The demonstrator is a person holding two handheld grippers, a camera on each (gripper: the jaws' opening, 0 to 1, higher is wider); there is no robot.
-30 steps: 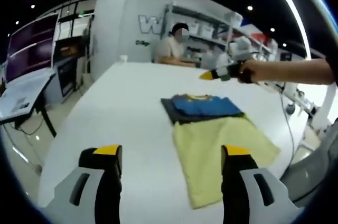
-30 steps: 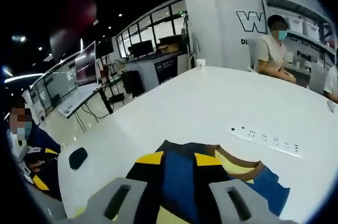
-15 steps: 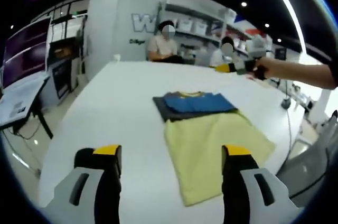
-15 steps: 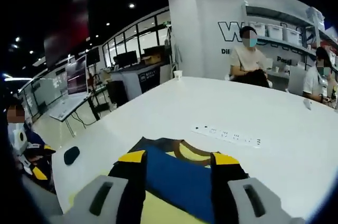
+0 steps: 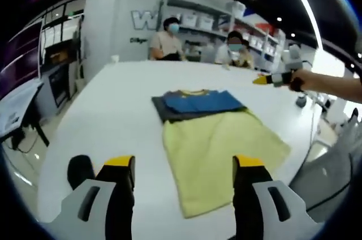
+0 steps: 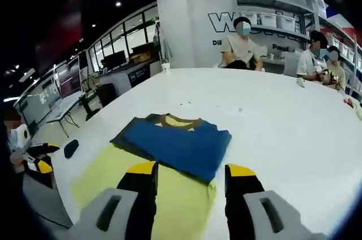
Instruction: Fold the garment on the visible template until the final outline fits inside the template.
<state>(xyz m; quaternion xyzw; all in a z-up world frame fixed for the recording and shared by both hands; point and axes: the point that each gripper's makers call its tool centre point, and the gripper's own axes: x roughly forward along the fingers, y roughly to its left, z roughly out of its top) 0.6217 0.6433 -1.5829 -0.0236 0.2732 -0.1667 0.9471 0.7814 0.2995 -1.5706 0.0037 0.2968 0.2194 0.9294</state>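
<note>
Right gripper has lifted back, open, off the folded blue garment

We can't see much of the dark template, the blue garment covers most of it. Wall lettering is half blocked by a person.

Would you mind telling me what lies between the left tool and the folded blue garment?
In the left gripper view, the yellow sheet spreads across the white table from the left tool to the folded blue garment.
</note>
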